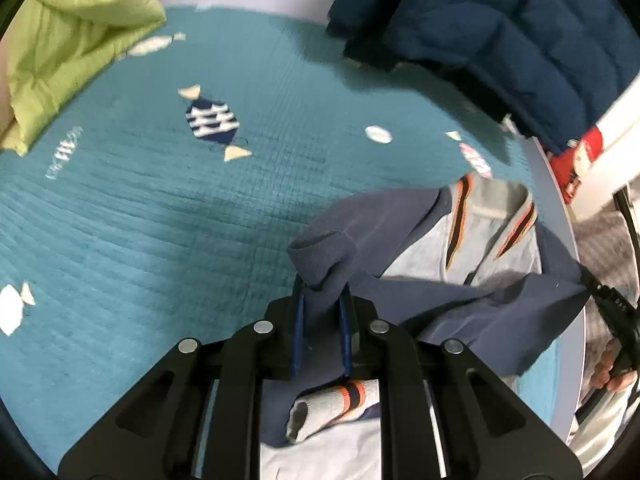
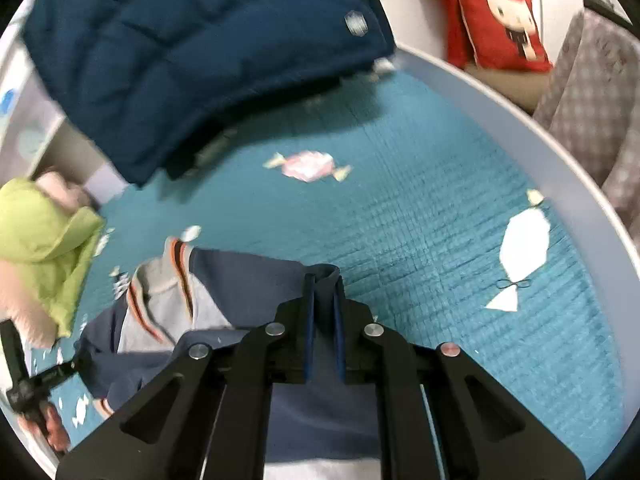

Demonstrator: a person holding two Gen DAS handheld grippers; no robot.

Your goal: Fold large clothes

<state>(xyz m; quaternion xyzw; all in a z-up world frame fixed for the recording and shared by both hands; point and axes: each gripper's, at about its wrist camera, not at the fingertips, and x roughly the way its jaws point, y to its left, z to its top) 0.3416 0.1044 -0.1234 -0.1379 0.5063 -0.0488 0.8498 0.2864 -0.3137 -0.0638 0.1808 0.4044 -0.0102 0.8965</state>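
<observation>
— Both got it? 
— Yes. Left hand-held gripper (image 1: 322,312) and right hand-held gripper (image 2: 323,312) each pinch the navy jacket (image 1: 404,248), lifted over the teal bed (image 1: 160,220). 
— By the shoulders? 
— Probably; it's blurred.

My jacket (image 1: 460,248) is navy with grey lining and orange-black stripes; the bedspread (image 1: 160,220) teal with fish shapes; upper left, a lime-green quilt (image 1: 72,40).
</observation>
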